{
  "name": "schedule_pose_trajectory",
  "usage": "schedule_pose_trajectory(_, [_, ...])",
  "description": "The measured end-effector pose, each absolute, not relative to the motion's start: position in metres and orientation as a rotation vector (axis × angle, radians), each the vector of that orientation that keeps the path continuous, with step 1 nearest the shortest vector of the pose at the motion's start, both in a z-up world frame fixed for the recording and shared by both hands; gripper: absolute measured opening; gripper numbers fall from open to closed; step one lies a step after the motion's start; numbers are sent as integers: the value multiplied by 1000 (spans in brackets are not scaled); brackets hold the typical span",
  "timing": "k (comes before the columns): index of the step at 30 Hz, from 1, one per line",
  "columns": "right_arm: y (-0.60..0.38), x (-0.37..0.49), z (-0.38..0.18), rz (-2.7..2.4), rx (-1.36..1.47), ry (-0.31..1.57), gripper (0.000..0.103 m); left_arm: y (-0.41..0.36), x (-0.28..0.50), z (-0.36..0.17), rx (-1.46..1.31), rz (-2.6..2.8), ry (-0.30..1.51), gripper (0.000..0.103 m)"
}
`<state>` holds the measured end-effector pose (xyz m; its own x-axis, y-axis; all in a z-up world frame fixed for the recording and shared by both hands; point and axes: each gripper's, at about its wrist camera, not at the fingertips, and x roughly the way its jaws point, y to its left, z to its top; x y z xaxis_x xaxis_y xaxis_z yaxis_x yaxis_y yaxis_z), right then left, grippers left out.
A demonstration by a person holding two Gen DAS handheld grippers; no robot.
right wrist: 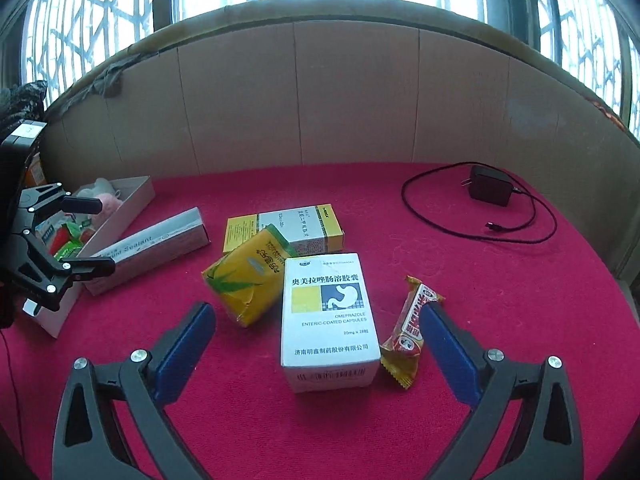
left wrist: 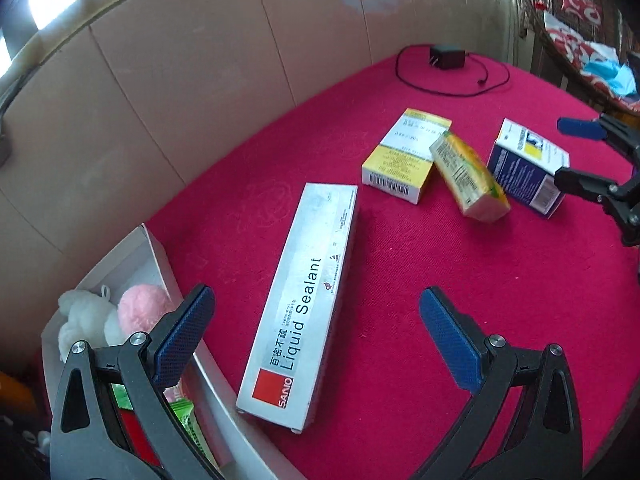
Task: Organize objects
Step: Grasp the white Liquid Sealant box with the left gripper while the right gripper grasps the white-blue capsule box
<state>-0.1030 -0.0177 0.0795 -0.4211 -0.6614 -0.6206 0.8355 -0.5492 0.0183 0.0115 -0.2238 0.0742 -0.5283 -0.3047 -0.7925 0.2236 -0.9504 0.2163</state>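
Observation:
My left gripper [left wrist: 316,294] is open over the red cloth, its blue pads either side of a long silver Liquid Sealant box [left wrist: 304,308] without touching it. That same gripper [right wrist: 106,236] shows at the left edge of the right wrist view, beside the sealant box [right wrist: 152,248]. My right gripper [right wrist: 316,310] is open around a white omeprazole box [right wrist: 328,320], with gaps on both sides. A snack bar wrapper [right wrist: 412,332] lies by its right pad. A yellow packet [right wrist: 244,280] leans on a yellow-and-white medicine box [right wrist: 292,228] behind.
A white cardboard tray [left wrist: 160,264] at the table's left edge holds a pink plush [left wrist: 140,304], a white plush [left wrist: 80,316] and green packets. A black charger [right wrist: 490,186] with a looped cable lies at the back right. A beige padded wall runs behind.

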Motion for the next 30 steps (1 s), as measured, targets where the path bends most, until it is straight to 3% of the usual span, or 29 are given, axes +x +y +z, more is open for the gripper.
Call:
schedule_pose_trajectory(2, [-24, -107, 74, -2062, 740, 379, 95, -225, 1, 65, 1369, -2480, -128, 103])
schedule_pose_trajectory(4, [-27, -112, 68, -2068, 768, 379, 82, -230, -7, 57, 1407, -2454, -105, 103])
schedule_pose_trajectory(13, [-36, -120, 49, -2003, 852, 388, 76, -255, -24, 36, 1562, -2326, 62, 103])
schedule_pose_trajectory(15, [-36, -122, 47, -1999, 873, 390, 62, -257, -20, 38, 1554, -2342, 85, 95])
schedule_pose_trajectory(17, [-36, -120, 46, -1996, 879, 399, 58, -258, -16, 41, 1555, -2382, 162, 63])
schedule_pose_trajectory(19, [-36, -118, 45, -1996, 879, 407, 51, -258, -13, 44, 1566, -2402, 218, 44])
schedule_pose_trajectory(22, [-33, -114, 46, -2006, 871, 399, 50, -248, -10, 47, 1551, -2385, 129, 43])
schedule_pose_trajectory(30, [9, -103, 63, -2092, 838, 237, 50, -208, 23, 88, 1296, -2534, 168, 43])
